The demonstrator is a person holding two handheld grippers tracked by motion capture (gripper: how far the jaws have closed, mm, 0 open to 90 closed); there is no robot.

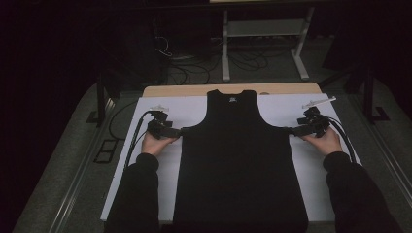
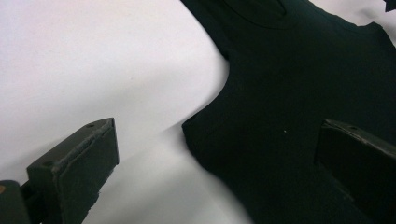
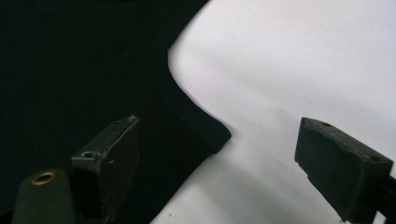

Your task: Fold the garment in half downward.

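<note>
A black sleeveless top (image 1: 238,155) lies flat on a white sheet (image 1: 160,174), neck toward the far edge. My left gripper (image 1: 180,131) sits at the top's left underarm corner. In the left gripper view that gripper (image 2: 215,151) is open, and the corner of the top (image 2: 289,84) lies between its jaws, untouched by the pads. My right gripper (image 1: 290,130) is at the right underarm corner. In the right gripper view that gripper (image 3: 224,161) is open, with the top's corner (image 3: 212,135) lying between the jaws, free of both pads.
The sheet covers a wooden table (image 1: 194,90). Two small pale objects lie on the sheet behind the hands, one at the left (image 1: 158,107) and one at the right (image 1: 318,102). A metal stand (image 1: 265,29) and cables (image 1: 194,68) are on the floor beyond.
</note>
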